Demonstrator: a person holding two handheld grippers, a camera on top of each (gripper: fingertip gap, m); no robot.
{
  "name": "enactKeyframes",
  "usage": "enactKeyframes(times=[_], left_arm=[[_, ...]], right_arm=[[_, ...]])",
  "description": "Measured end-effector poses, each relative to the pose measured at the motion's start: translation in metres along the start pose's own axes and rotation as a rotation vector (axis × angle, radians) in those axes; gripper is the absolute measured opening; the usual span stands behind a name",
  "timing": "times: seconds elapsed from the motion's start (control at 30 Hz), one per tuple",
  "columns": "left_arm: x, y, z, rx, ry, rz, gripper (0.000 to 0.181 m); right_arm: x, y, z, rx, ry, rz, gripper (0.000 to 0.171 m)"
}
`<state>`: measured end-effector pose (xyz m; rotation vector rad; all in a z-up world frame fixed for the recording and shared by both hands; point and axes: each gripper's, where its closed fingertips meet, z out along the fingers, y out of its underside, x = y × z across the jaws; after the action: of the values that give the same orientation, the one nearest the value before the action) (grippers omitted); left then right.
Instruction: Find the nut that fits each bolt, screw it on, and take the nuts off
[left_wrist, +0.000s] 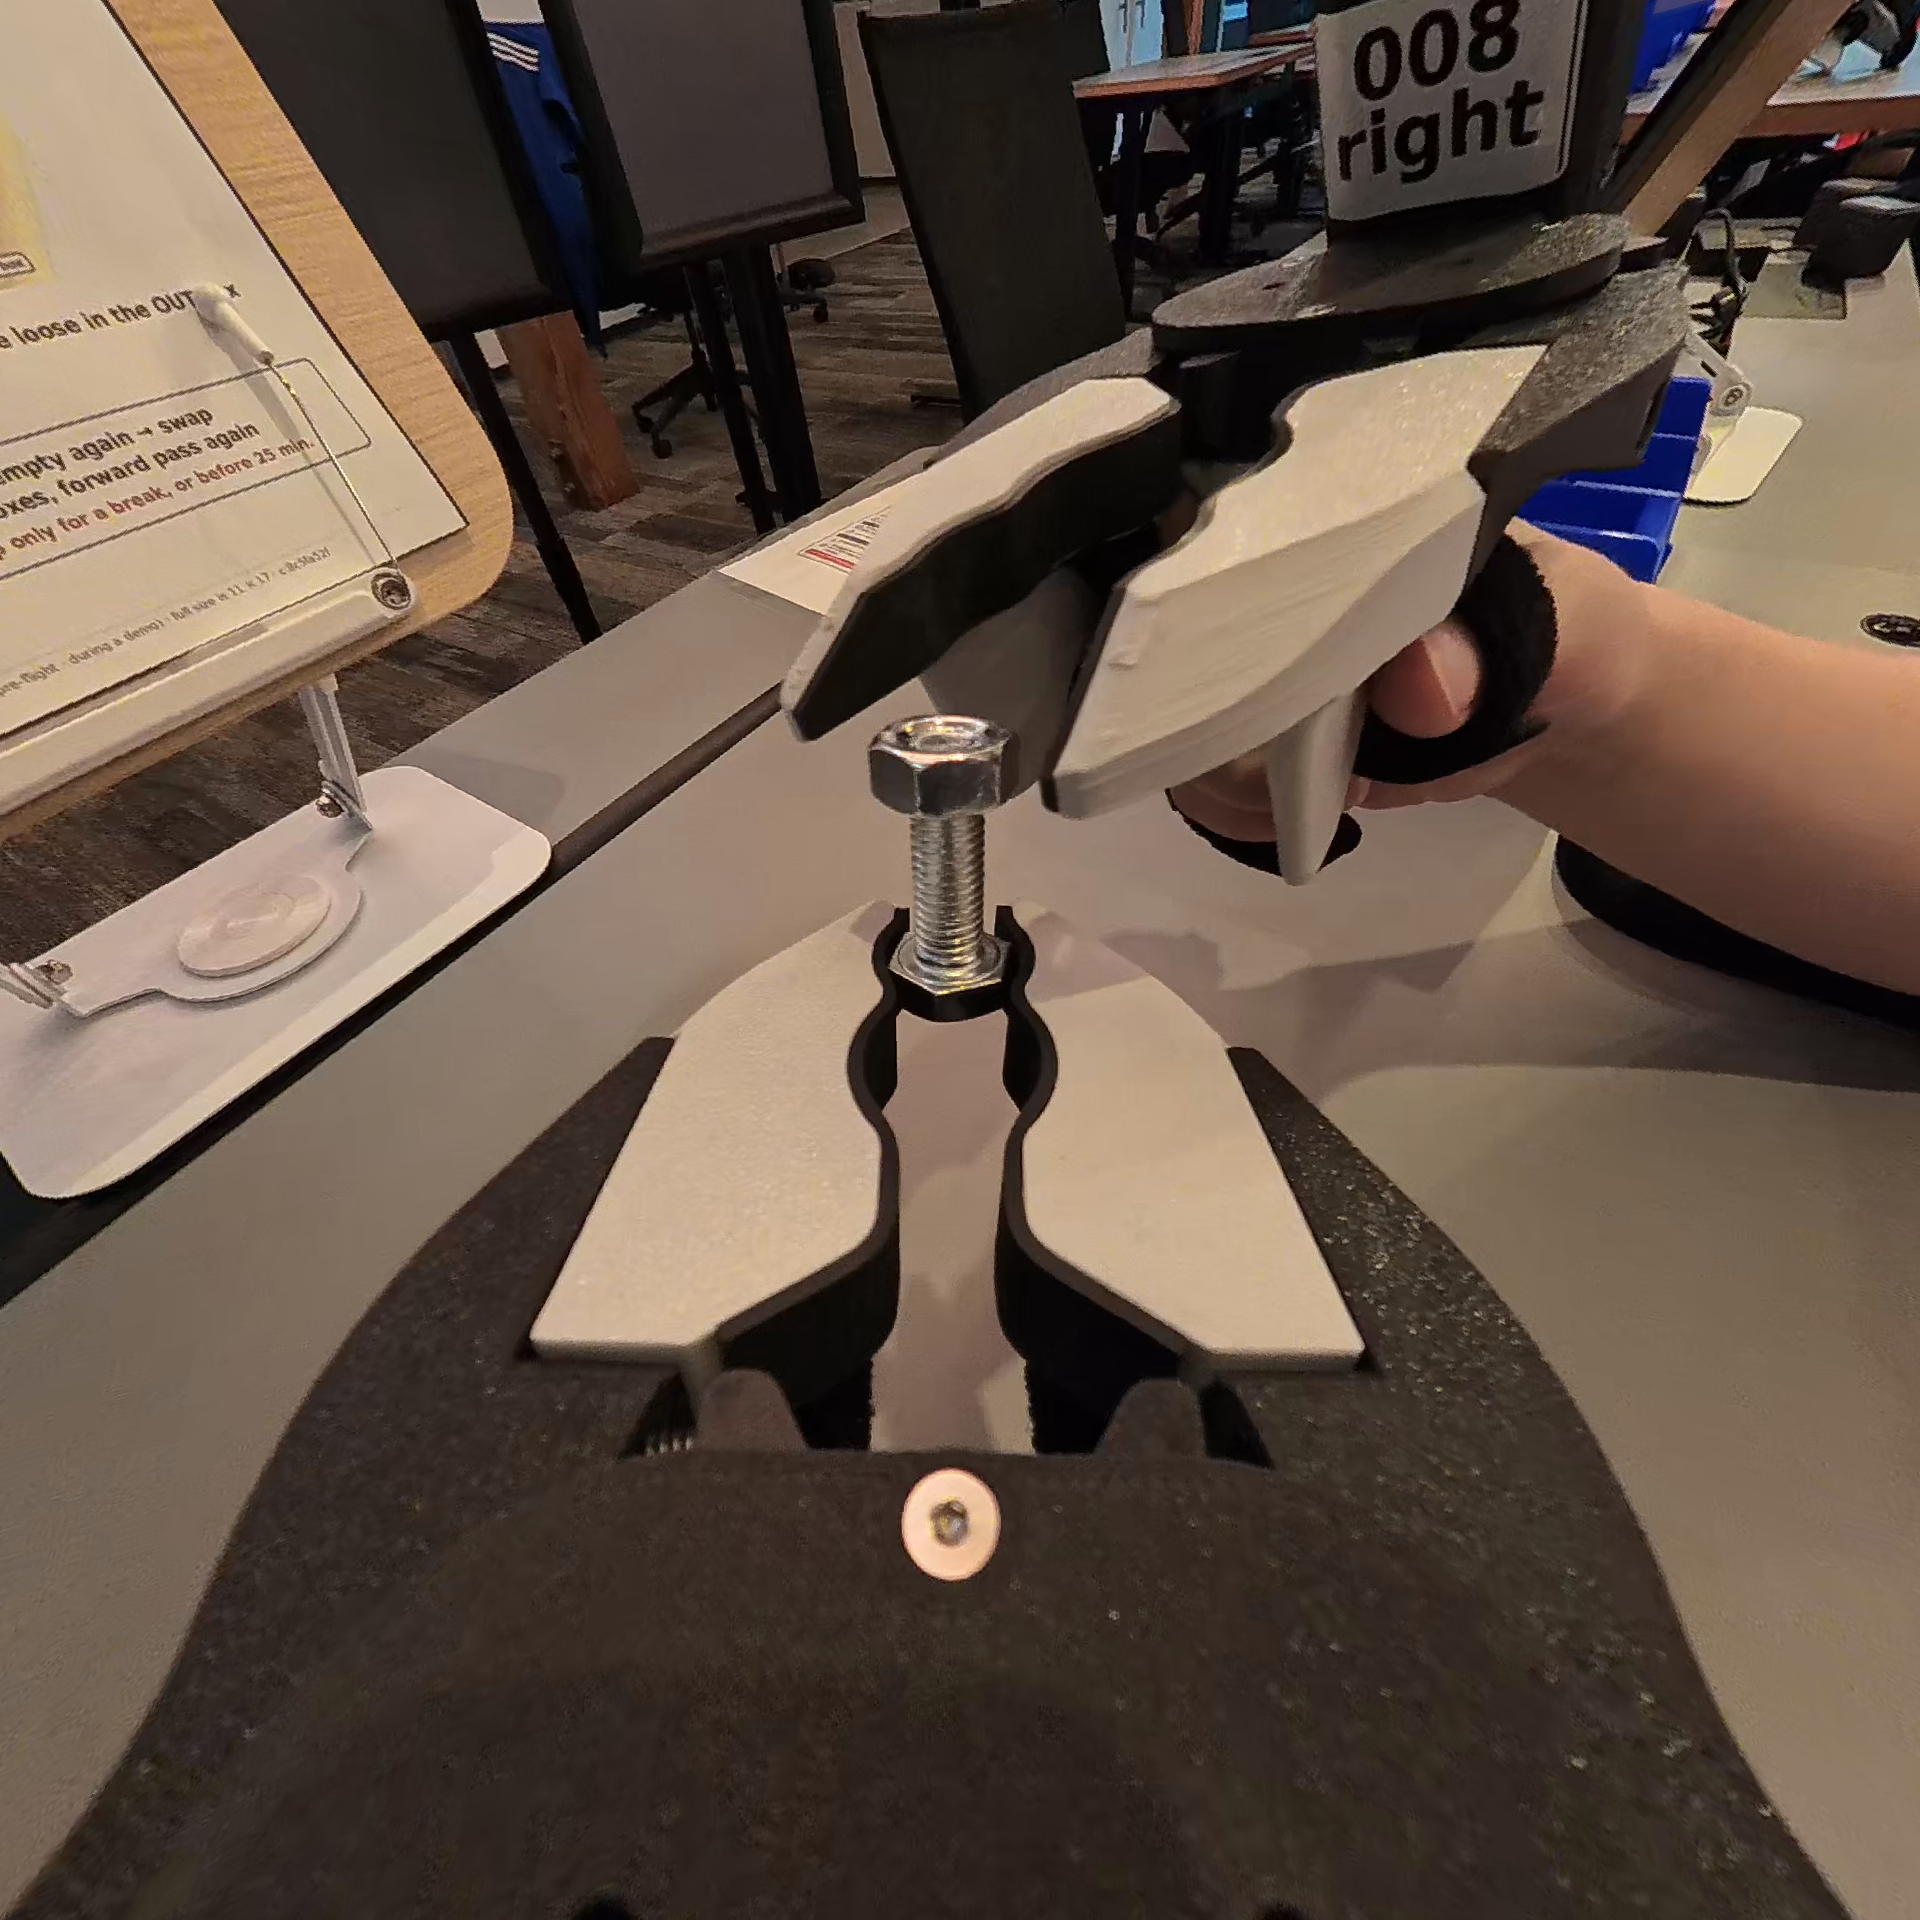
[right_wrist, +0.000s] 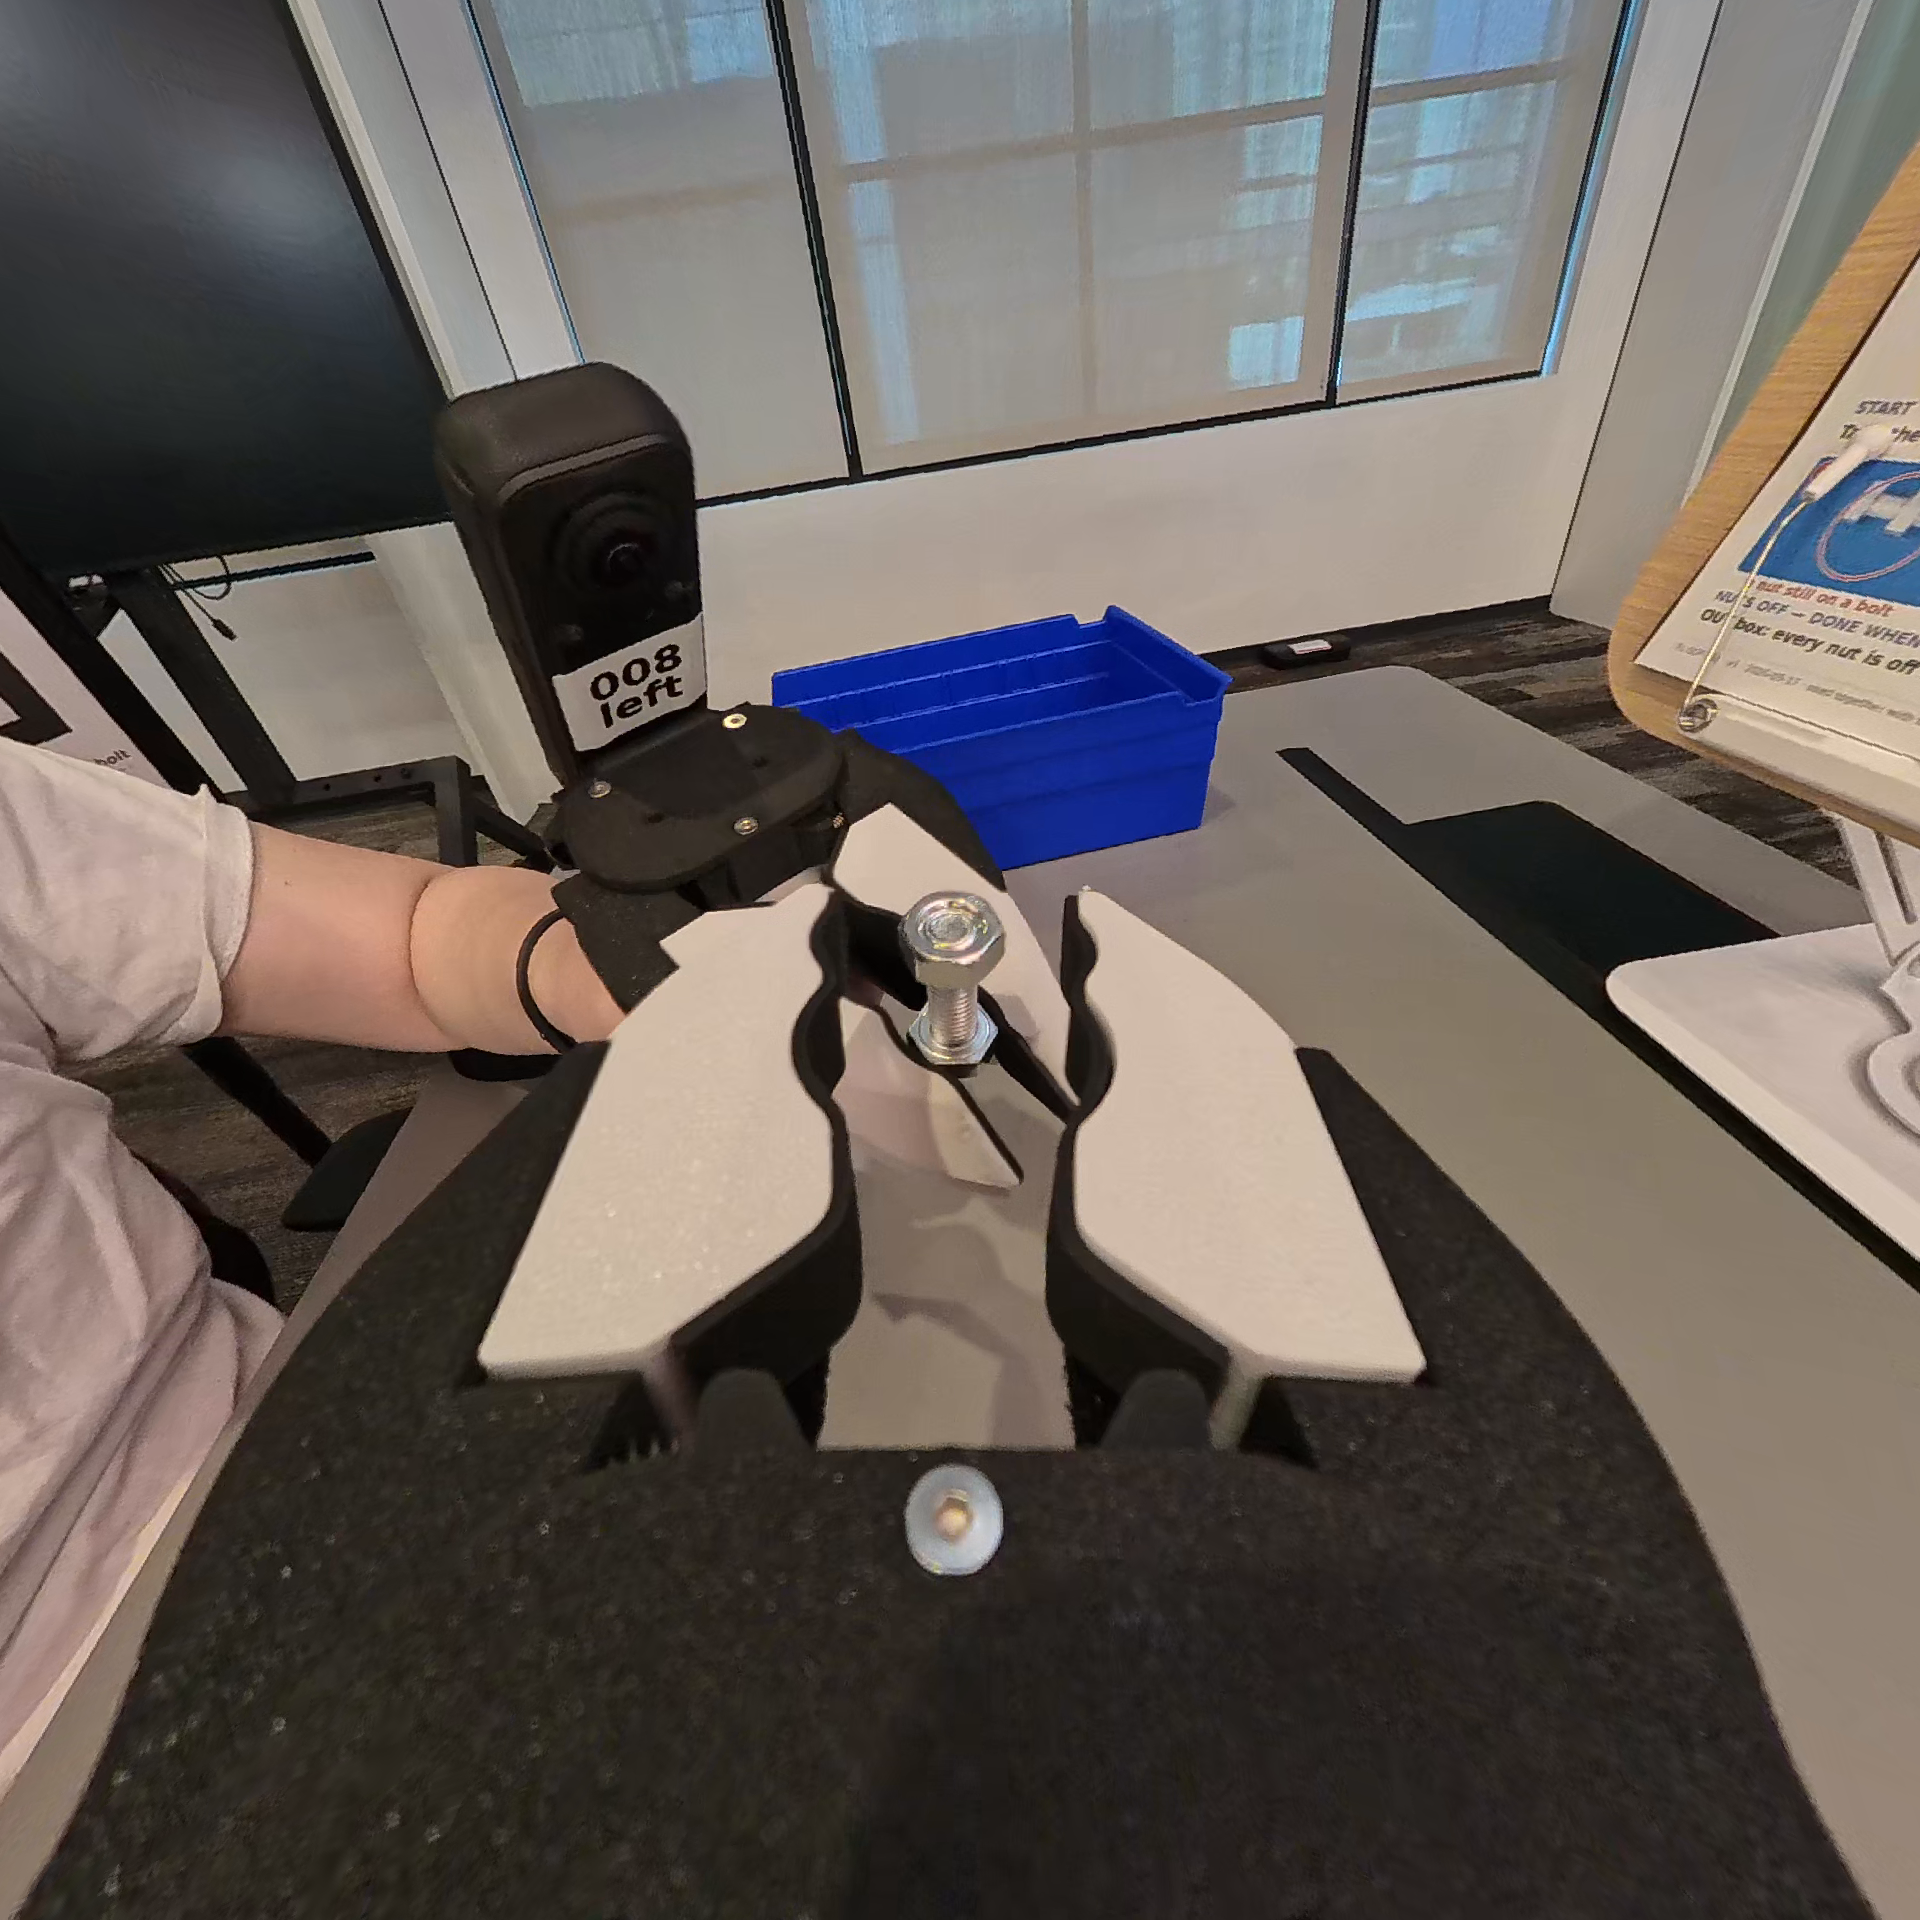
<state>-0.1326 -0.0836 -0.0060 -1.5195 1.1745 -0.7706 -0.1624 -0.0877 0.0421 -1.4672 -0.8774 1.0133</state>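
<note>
A silver bolt (left_wrist: 945, 862) stands upright with its hex head on top, over the grey table (left_wrist: 1351, 1091). A thin hex nut (left_wrist: 951, 975) sits low on its thread. My left gripper (left_wrist: 951, 940) is shut on the nut and holds the bolt up. My right gripper (left_wrist: 935, 743) is open, tilted down over the bolt head, not gripping it. In the right wrist view the bolt (right_wrist: 951, 971) and nut (right_wrist: 953, 1039) show between the open right gripper's (right_wrist: 951, 909) fingertips, with the left gripper (right_wrist: 982, 1055) coming in from the left below.
A blue bin (right_wrist: 997, 748) stands on the table's far side; it also shows in the left wrist view (left_wrist: 1621, 488). A wooden stand with an instruction sheet (left_wrist: 208, 416) on a white base plate (left_wrist: 260, 935) is at the table's edge. A person's forearms hold both grippers. Left tips to right tips: about 5 cm.
</note>
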Motion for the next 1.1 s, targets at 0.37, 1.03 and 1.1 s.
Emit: enactKeyframes(times=[0.37,1.03,1.1], left_arm=[[0.0007,-0.0004,-0.0002,0.004,0.015,-0.017,0.015],[0.0064,-0.0009,0.0002,0.011,0.041,-0.026,0.015],[0.0057,-0.0015,-0.0004,0.014,0.040,-0.029,0.015]], right_arm=[[0.0065,-0.0006,-0.0075,0.000,0.004,0.009,0.038],[0.0038,0.0077,-0.0019,-0.037,-0.008,-0.014,0.035],[0.0057,0.0075,-0.0053,-0.037,-0.015,-0.006,0.036]])
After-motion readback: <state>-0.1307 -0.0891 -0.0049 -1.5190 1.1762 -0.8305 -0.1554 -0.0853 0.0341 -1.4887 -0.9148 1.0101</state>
